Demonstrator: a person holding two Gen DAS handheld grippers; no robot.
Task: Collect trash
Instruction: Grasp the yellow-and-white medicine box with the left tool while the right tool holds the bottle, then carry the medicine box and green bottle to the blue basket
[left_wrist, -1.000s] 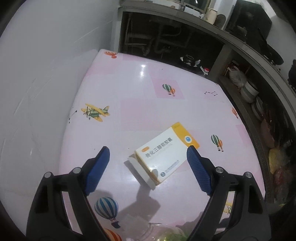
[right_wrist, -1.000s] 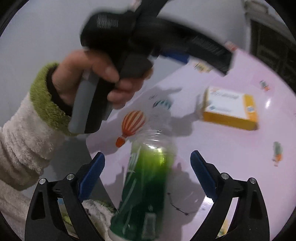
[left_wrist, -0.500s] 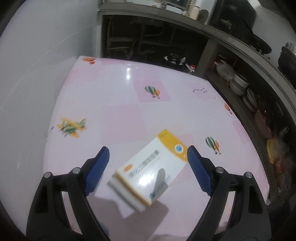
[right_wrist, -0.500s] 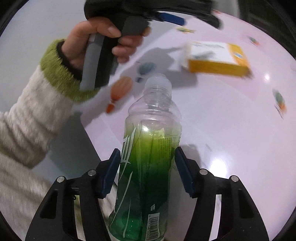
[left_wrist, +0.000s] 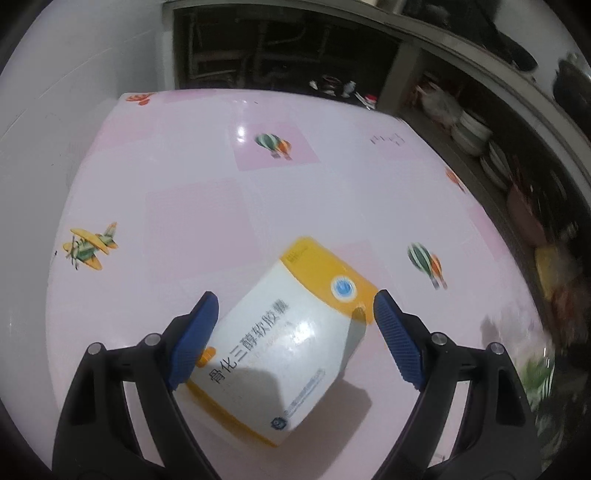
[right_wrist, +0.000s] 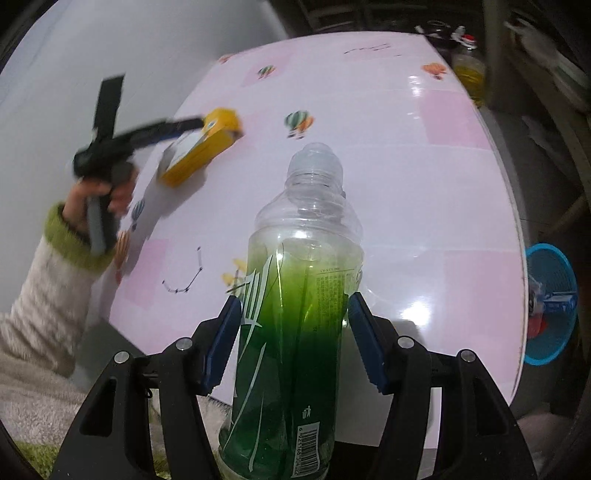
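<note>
Pink tabletop (left_wrist: 229, 206), glossy, printed with hot-air balloons and a small aeroplane; dim kitchen shelving with stacked plates (left_wrist: 476, 129) along the upper right of the left wrist view.

Item, lower left to centre of that view: left gripper (left_wrist: 291, 325), jaws spread wide, pads either side of a white-and-yellow medicine box (left_wrist: 280, 343). No pad presses on it yet. The box fills much more of the frame than a second ago, when it lay flat further up the table; the gripper has come down over it and now straddles it. Judged: the next move is to close on the box, which sits askew between the fingers, so a corner may slip out.

Item, left of the right wrist view: a person's hand (right_wrist: 99, 195) in a cream sleeve with green cuff, holding that left tool beside the same box.

Item, centre of the right wrist view: right gripper (right_wrist: 293, 328), clamped on a clear plastic bottle (right_wrist: 299, 306) with a green label. Its jaws have just been closing, from standing clear of the bottle to pressing both sides. Judged: one piece of trash is secured and ready to carry.

Item, right edge: blue mesh basket (right_wrist: 550, 306) below the table edge, some rubbish inside; likely the drop point. Nothing on the table stands between.
</note>
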